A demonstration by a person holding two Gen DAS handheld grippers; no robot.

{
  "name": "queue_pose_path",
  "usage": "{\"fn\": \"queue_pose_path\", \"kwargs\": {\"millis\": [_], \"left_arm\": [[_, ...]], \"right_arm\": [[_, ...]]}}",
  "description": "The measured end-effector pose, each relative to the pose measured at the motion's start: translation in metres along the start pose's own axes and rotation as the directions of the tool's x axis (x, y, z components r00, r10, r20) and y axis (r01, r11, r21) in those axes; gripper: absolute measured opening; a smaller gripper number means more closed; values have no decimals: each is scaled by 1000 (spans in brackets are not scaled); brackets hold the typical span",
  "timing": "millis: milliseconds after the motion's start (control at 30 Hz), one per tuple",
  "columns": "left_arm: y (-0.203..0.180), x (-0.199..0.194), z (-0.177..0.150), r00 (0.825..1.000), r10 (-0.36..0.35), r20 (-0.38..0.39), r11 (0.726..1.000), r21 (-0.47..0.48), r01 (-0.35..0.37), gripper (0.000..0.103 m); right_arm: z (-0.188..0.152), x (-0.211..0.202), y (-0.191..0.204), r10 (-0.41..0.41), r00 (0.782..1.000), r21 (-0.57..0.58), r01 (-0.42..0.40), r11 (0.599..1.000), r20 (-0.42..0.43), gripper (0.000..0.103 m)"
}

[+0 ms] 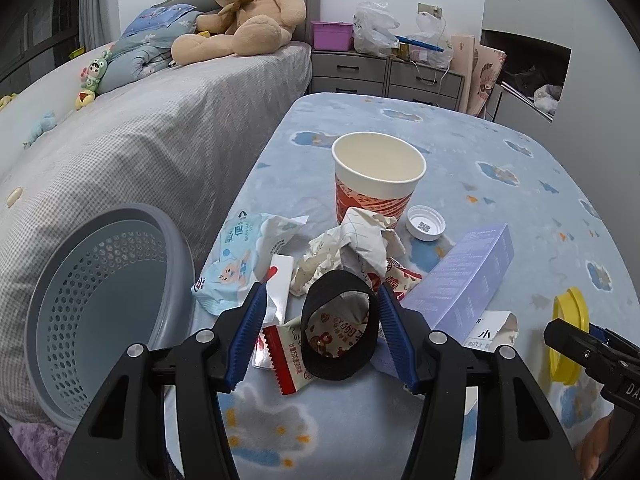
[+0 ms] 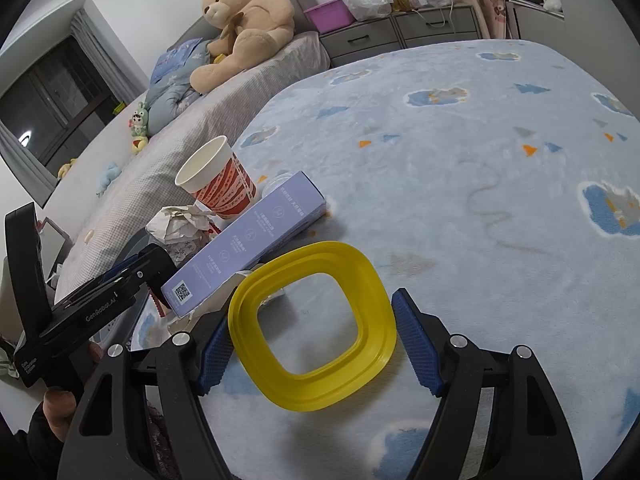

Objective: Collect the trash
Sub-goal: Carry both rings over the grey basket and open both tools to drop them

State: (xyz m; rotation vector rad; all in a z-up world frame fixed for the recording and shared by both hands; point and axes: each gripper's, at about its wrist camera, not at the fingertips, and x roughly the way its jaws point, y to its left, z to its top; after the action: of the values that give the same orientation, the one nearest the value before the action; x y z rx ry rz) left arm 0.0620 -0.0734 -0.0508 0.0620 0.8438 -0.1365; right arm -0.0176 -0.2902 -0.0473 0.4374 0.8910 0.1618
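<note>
A black band (image 1: 340, 372) stands on its edge between the jaws of my left gripper (image 1: 322, 292), which is open; the left pad stays clear of it. It rests on snack wrappers (image 1: 285, 364). Behind lie crumpled paper (image 1: 356, 244), a wipes pack (image 1: 236, 264), a red-and-white paper cup (image 1: 376, 184), a white cap (image 1: 426, 223) and a purple box (image 1: 468, 280). My right gripper (image 2: 312, 308) is shut on a yellow square ring (image 2: 312, 392), held tilted above the blanket; the ring (image 1: 568, 300) shows upright in the left wrist view.
A grey perforated basket (image 1: 100, 300) lies tilted at the table's left edge. The blue fleece blanket (image 2: 480, 160) covers the table. A bed with a teddy bear (image 1: 244, 12) runs along the left; drawers (image 1: 384, 72) stand behind.
</note>
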Motion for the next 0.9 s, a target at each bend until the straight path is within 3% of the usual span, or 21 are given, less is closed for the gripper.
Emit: {"fn": "queue_pose_path", "kwargs": {"millis": [500,900], "left_arm": [[3,-7,-4,999,-33,-20,999,-5,33,15],[28,-33,0,999,-40,20,999,-33,40,11]], "right_arm": [[0,-1,0,0,1000,-1,0,1000,1,72],[0,-8,15,-11,1000,-17,12,1000,25,72]]}}
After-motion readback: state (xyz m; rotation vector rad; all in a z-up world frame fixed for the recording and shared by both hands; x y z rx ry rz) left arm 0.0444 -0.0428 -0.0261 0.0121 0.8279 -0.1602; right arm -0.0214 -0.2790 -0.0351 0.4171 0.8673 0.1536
